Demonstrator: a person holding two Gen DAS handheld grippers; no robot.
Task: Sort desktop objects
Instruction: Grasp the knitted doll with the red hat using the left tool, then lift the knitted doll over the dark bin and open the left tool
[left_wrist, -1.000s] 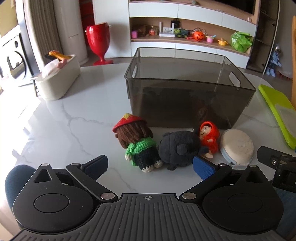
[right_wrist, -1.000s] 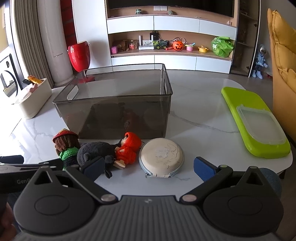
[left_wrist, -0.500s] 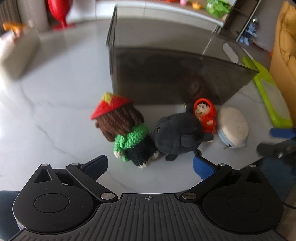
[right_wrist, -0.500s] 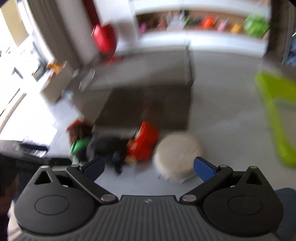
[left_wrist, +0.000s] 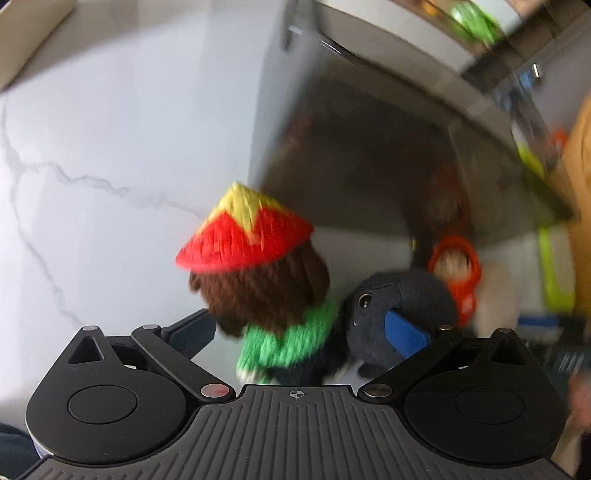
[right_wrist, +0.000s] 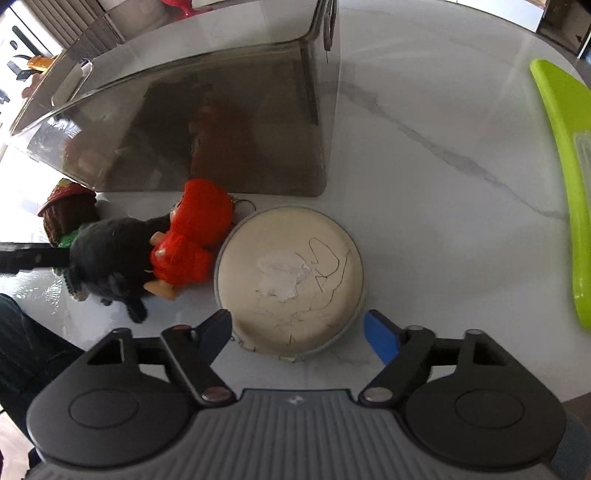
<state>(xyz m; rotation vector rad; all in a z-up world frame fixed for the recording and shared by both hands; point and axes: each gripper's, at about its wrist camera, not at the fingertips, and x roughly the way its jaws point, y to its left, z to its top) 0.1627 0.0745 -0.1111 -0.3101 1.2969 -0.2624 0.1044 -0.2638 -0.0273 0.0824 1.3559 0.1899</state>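
A crochet doll with a red hat (left_wrist: 258, 280) stands on the marble table (left_wrist: 92, 147) between the fingers of my open left gripper (left_wrist: 299, 332). A black plush (left_wrist: 399, 310) lies against its right, with a small red-hooded figure (left_wrist: 456, 269) behind. A smoky clear bin (left_wrist: 369, 147) stands beyond them. In the right wrist view, my open right gripper (right_wrist: 299, 332) straddles the near edge of a round cream case (right_wrist: 291, 280). The red-hooded figure (right_wrist: 195, 236), black plush (right_wrist: 107, 254) and doll (right_wrist: 70, 210) lie to its left before the bin (right_wrist: 207, 122).
A lime-green lid (right_wrist: 565, 177) lies at the table's right edge. A white tub (left_wrist: 29, 37) sits at the far left of the table. The left gripper's body (right_wrist: 26, 254) reaches in at the left of the right wrist view.
Both grippers have dropped and moved forward. The left one has closed in around the doll; the right one has come down over the cream case. Both stay open.
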